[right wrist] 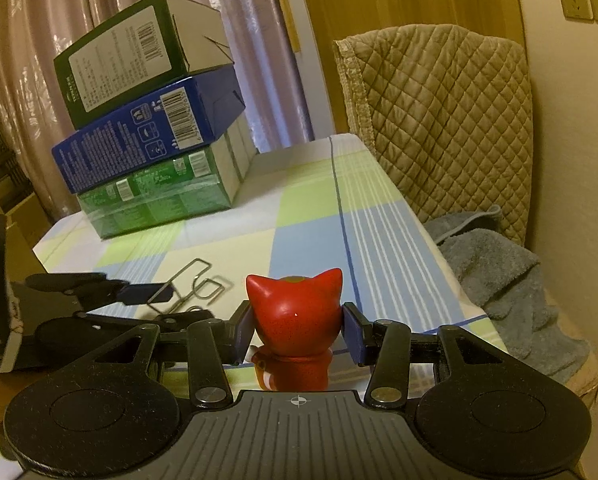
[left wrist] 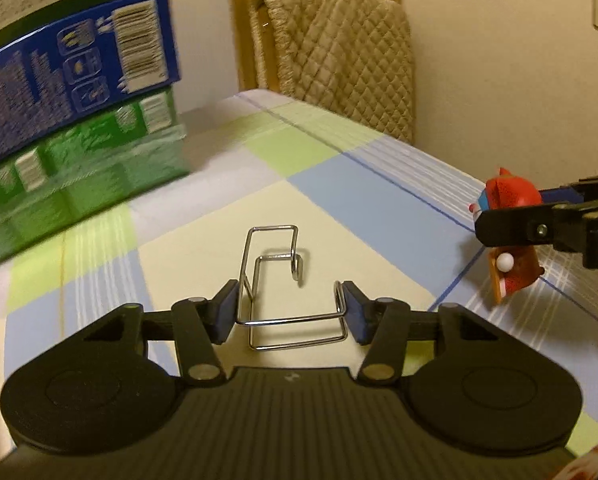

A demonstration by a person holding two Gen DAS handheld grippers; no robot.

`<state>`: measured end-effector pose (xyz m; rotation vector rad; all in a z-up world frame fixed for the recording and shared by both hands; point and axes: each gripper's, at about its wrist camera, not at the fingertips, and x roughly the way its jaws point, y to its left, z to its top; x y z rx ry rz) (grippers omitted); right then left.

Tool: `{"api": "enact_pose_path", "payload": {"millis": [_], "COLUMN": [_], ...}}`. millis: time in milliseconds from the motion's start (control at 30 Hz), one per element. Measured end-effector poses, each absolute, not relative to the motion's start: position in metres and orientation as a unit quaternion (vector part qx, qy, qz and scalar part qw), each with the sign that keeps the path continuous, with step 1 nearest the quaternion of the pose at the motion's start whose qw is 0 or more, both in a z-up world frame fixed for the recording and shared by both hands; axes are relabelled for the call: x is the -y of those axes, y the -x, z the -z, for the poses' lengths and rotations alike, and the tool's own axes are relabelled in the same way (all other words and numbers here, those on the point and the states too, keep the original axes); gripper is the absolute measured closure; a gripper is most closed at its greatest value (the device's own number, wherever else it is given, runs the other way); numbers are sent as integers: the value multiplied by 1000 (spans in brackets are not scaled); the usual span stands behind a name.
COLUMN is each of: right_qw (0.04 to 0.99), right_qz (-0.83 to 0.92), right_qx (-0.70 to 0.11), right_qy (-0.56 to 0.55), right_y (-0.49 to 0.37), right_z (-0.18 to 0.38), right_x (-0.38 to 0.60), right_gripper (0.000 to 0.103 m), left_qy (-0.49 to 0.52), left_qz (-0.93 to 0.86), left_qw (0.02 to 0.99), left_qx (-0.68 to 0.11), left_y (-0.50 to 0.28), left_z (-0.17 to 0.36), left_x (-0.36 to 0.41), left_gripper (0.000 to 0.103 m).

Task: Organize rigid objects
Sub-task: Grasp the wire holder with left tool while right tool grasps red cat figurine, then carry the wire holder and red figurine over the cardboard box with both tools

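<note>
A bent wire rack (left wrist: 277, 280) lies on the checked cloth of the desk (left wrist: 339, 200), on a pale yellow square, and sits between the blue pads of the left hand-held gripper (left wrist: 289, 312). Both pads touch the wire, the left one against the long upright loop and the right one against the curled end, so this hand-held gripper is clenched on the rack. To the right, near the edge of the desk, the right hand-held gripper (right wrist: 297, 336) grasps a red cat-eared toy figure (right wrist: 295, 320) by the sides of its head, the figure seen from behind in the right wrist view and hanging tilted in the left wrist view. At the far left of the desk stands a stack of three boxes: a green box (right wrist: 155, 196) at the bottom, a blue box (right wrist: 147, 136) on it, and a dark green box (right wrist: 139, 56) with a white label on top, set askew. Beyond the far end of the desk a quilted beige cover (right wrist: 439, 112) is draped over a chair, and a grey towel (right wrist: 495, 272) lies beside the right edge of the desk.
</note>
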<state>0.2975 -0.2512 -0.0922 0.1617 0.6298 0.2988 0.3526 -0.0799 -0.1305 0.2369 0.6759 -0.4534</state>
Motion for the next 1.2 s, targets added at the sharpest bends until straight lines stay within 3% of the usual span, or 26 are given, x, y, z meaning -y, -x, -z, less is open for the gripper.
{"api": "enact_pose_path", "payload": {"millis": [467, 1200], "right_qw": [931, 918], "right_qz": [-169, -180], "right_qx": [-318, -351], "right_qy": [-61, -31], "right_y": [-267, -69], "right_z": [85, 55], "right_x": [229, 177], "right_gripper": [60, 60], "left_qy": [6, 27], "left_qz": [100, 80], "left_qw": [919, 929], "left_qx": [-381, -361], "left_y": [-239, -83], "left_z": [116, 38], "left_x": [29, -29], "left_gripper": [54, 54]}}
